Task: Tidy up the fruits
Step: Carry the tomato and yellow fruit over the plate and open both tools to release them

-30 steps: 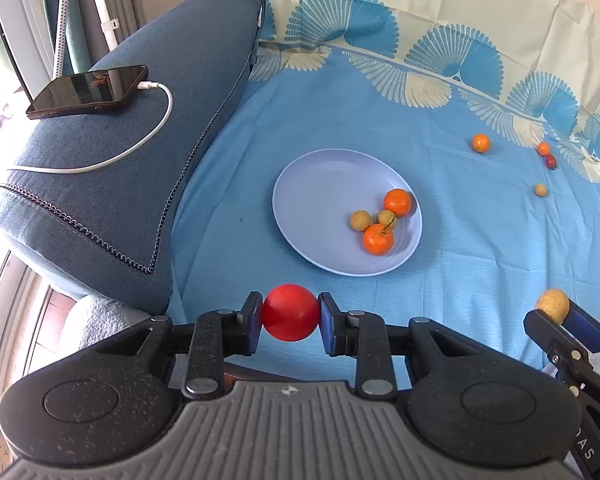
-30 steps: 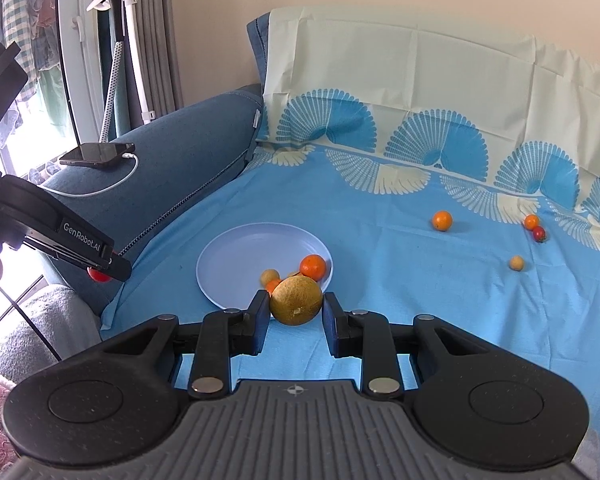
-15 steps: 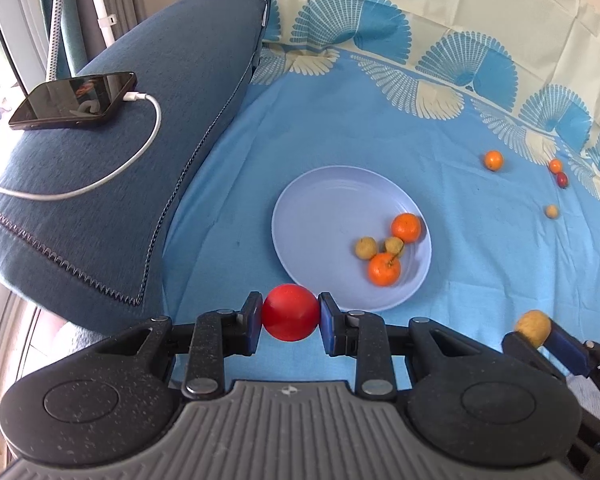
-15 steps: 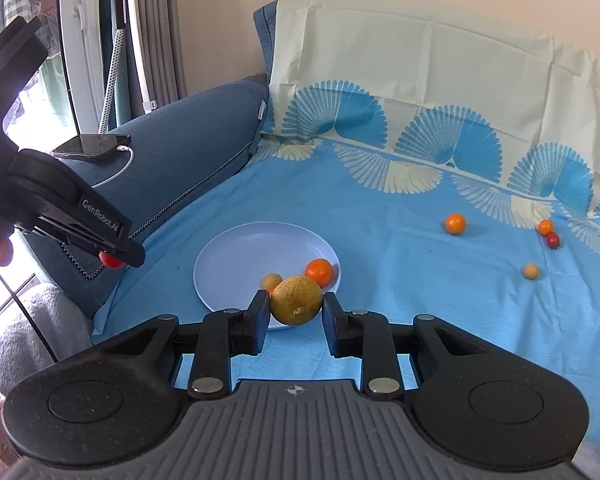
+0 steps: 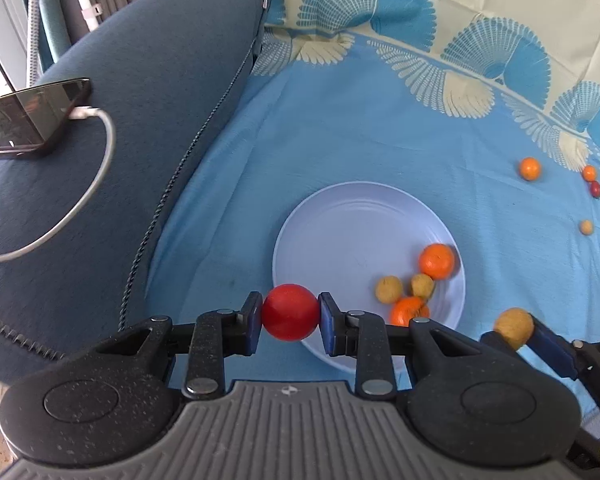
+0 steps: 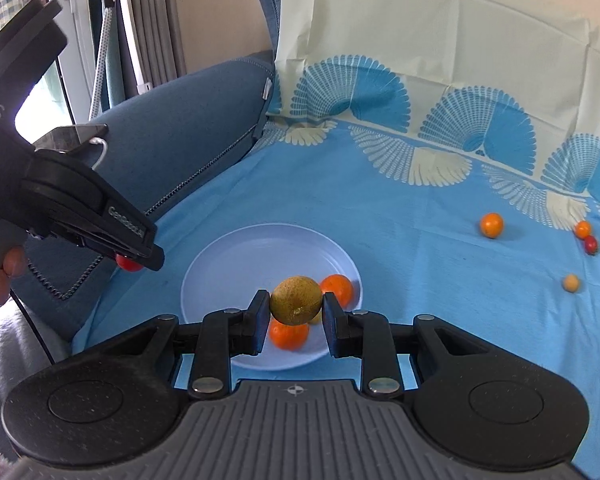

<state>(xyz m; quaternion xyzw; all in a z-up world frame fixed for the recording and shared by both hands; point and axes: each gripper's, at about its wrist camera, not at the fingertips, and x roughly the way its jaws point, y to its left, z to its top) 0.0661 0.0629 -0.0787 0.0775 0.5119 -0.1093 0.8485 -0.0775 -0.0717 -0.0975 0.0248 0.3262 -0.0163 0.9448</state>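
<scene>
My left gripper (image 5: 290,317) is shut on a red round fruit (image 5: 290,312), held above the near left rim of the pale blue plate (image 5: 340,224). My right gripper (image 6: 296,310) is shut on a yellow-brown fruit (image 6: 296,300), above the plate's (image 6: 228,264) near side. The plate holds two oranges (image 5: 437,261) and two small yellow fruits (image 5: 389,289). In the right wrist view the left gripper (image 6: 134,258) is at the left, with the red fruit (image 6: 129,265) peeking out. The right gripper's fruit (image 5: 513,327) shows at the left wrist view's lower right.
Loose on the blue cloth at the right lie an orange (image 6: 491,225), a smaller orange (image 6: 582,229), a small red fruit (image 6: 591,244) and a small yellow fruit (image 6: 571,282). A phone (image 5: 32,118) on a white cable (image 5: 80,196) lies on the blue sofa arm (image 5: 148,92).
Both grippers have moved forward towards the plate, each still holding its fruit. The plate now appears closer and lower in both views.
</scene>
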